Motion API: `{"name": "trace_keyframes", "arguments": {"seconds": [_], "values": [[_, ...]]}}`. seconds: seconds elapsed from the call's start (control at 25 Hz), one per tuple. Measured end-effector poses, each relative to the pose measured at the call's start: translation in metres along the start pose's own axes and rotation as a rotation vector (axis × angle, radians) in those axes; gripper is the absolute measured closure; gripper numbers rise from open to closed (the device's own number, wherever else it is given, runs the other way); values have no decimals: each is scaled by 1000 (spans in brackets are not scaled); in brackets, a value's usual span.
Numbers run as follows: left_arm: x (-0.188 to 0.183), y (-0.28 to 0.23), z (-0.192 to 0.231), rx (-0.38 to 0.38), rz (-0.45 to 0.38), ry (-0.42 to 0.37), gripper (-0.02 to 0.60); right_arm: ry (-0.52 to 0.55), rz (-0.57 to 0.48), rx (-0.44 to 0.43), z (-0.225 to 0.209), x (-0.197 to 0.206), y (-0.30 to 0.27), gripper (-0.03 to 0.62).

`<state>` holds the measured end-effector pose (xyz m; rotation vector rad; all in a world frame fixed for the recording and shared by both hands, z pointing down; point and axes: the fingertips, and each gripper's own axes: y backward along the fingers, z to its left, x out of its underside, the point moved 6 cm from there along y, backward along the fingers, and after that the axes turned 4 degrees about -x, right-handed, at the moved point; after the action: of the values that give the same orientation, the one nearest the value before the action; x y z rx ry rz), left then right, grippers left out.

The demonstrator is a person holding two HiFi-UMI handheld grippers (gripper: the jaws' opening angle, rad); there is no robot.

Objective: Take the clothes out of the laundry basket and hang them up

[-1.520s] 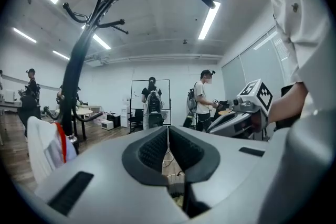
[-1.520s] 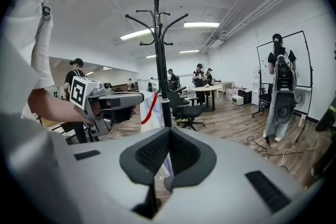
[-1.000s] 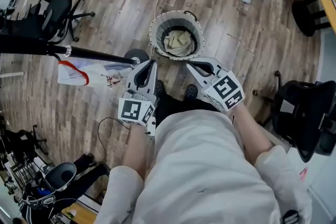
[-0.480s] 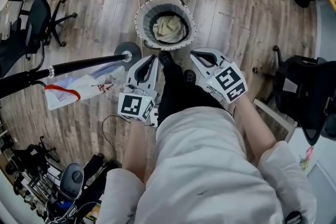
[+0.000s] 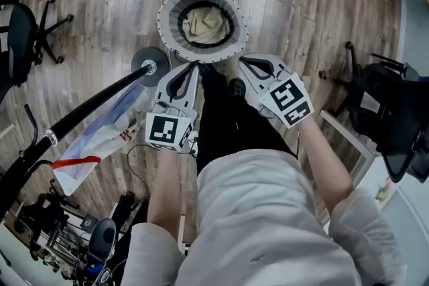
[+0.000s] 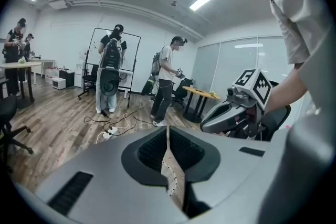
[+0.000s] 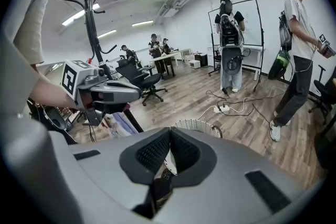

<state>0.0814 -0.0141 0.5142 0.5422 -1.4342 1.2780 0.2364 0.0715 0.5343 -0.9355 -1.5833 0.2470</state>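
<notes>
The round laundry basket [image 5: 167,7] stands on the wood floor, with a beige cloth [image 5: 204,22] bunched inside. My left gripper [image 5: 193,65] hovers just short of the basket's near rim, jaws shut and empty. My right gripper [image 5: 243,61] hangs beside it at the rim's near right, also shut with nothing between its pads. In the right gripper view the basket [image 7: 198,126] shows just past my shut right gripper [image 7: 169,136], and the left gripper [image 7: 100,93] is at the left. The left gripper view looks across the room over my shut left gripper [image 6: 168,131].
A black coat rack pole [image 5: 87,110] slants from its round base [image 5: 149,65], with a white and blue garment [image 5: 100,140] hanging off it. Office chairs stand at right [image 5: 392,124] and far left [image 5: 20,30]. Cables and a power strip [image 7: 223,108] lie beyond the basket; several people stand further off.
Both grippers have sunk toward the basket, and its rim now lies right at their tips. The view has tipped, so the rack pole slants more steeply. Both jaws stayed shut.
</notes>
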Motion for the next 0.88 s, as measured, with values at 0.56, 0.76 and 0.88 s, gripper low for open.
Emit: {"name": "trace_keyframes", "arguments": {"seconds": [0.56,0.76,0.88], "values": [[57,-94,77,114,89,-1,552,-19,184,-40,-57,30,-151,586],[86,-117,110,112,113,35,552,5,240,-38,-81,52,-203,586],[114,-132,126,111,143,25,552,5,262,-44,-94,67,-231,586]]}}
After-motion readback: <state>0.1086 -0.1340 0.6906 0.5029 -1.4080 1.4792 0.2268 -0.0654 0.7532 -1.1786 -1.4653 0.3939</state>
